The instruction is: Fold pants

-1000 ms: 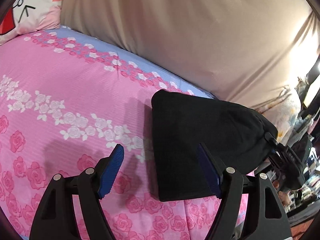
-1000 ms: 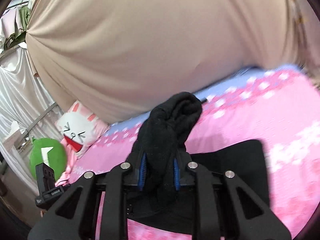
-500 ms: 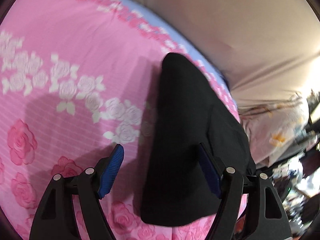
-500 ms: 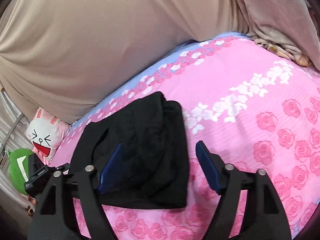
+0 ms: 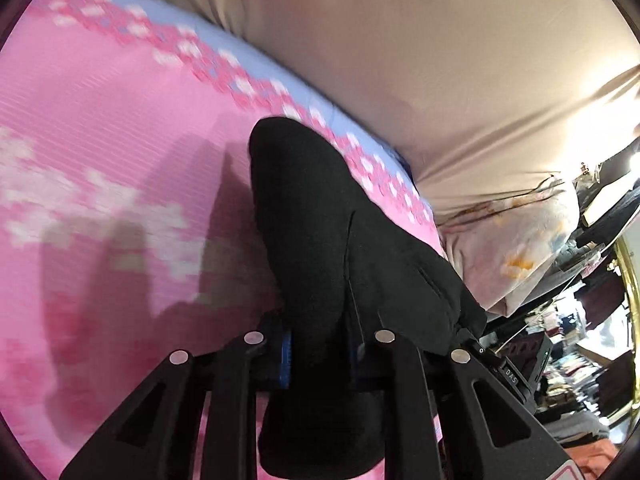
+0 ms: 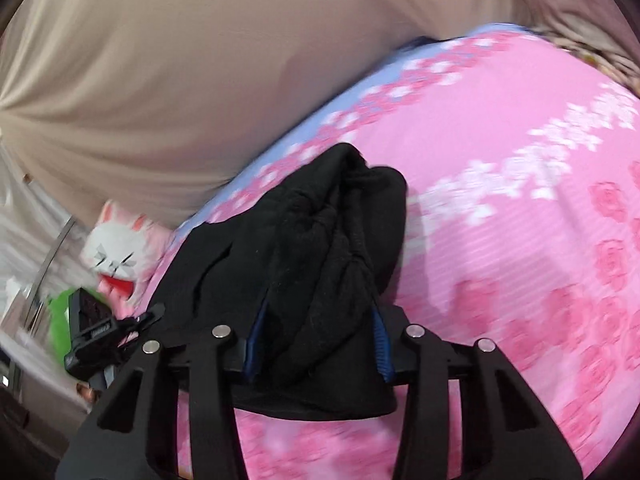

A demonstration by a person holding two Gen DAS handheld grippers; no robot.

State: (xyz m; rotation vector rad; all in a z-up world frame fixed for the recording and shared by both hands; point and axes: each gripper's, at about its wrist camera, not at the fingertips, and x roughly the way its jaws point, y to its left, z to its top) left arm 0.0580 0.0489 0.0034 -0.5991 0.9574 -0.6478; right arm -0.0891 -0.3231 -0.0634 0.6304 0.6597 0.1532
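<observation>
The black pants (image 5: 320, 240) lie folded into a thick bundle on the pink rose-print bedspread (image 5: 100, 140). My left gripper (image 5: 320, 354) is shut on one end of the bundle; cloth fills the gap between its blue pads. In the right wrist view the pants (image 6: 320, 248) show bunched folds, and my right gripper (image 6: 318, 344) is shut on the other end. The other gripper's body (image 6: 92, 328) shows at the far left of the right wrist view.
A beige cloth-covered wall (image 5: 400, 40) backs the bed. A white bunny pillow (image 6: 116, 252) and a green cushion (image 6: 60, 320) sit at the head end. A pale floral quilt (image 5: 520, 240) and cluttered shelves (image 5: 580, 360) lie past the other end.
Both grippers, open half a second ago, have closed on the ends of the folded pants. The right gripper had let go of the cloth just before that.
</observation>
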